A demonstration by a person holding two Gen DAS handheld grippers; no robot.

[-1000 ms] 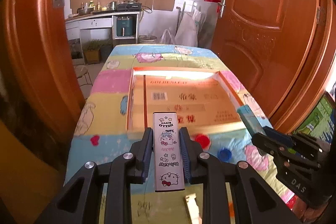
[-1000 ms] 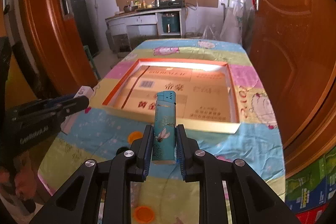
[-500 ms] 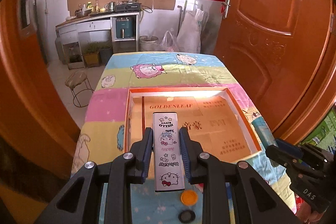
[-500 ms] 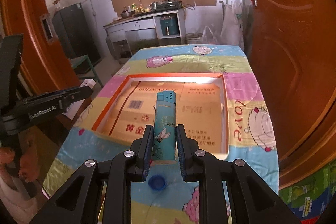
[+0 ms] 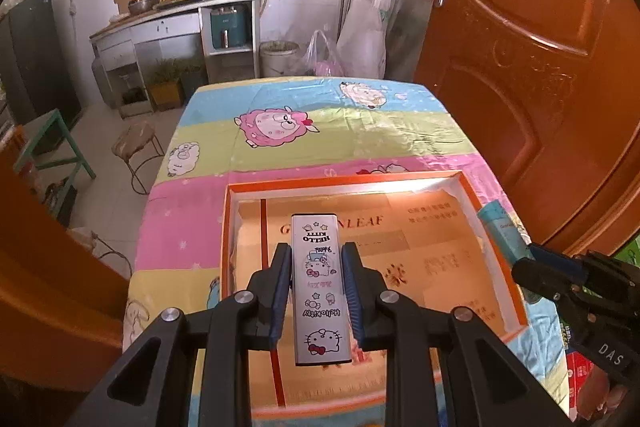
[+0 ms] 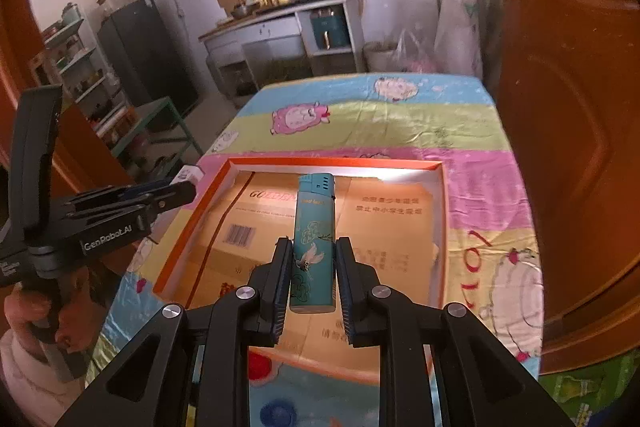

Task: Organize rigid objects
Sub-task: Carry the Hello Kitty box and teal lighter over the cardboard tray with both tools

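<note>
My left gripper (image 5: 316,255) is shut on a white Hello Kitty lighter (image 5: 319,287), which hangs over the left half of the shallow orange-rimmed cardboard box (image 5: 440,178). My right gripper (image 6: 311,249) is shut on a teal lighter (image 6: 313,243) with a bird print, held above the middle of the same box (image 6: 336,161). In the left wrist view the right gripper (image 5: 532,255) comes in from the right with the teal lighter (image 5: 500,227) over the box's right rim. In the right wrist view the left gripper (image 6: 188,187) stands at the box's left rim.
The box lies on a table under a cartoon-print cloth (image 5: 320,131). Bottle caps, a red one (image 6: 260,367) and a blue one (image 6: 276,413), lie on the cloth at the near edge. An orange wooden door (image 5: 540,67) stands close on the right. A stool (image 5: 134,147) stands left of the table.
Both grippers have moved forward with their lighters, from the near edge of the table to above the inside of the box. The caps have slid out below the left wrist view.
</note>
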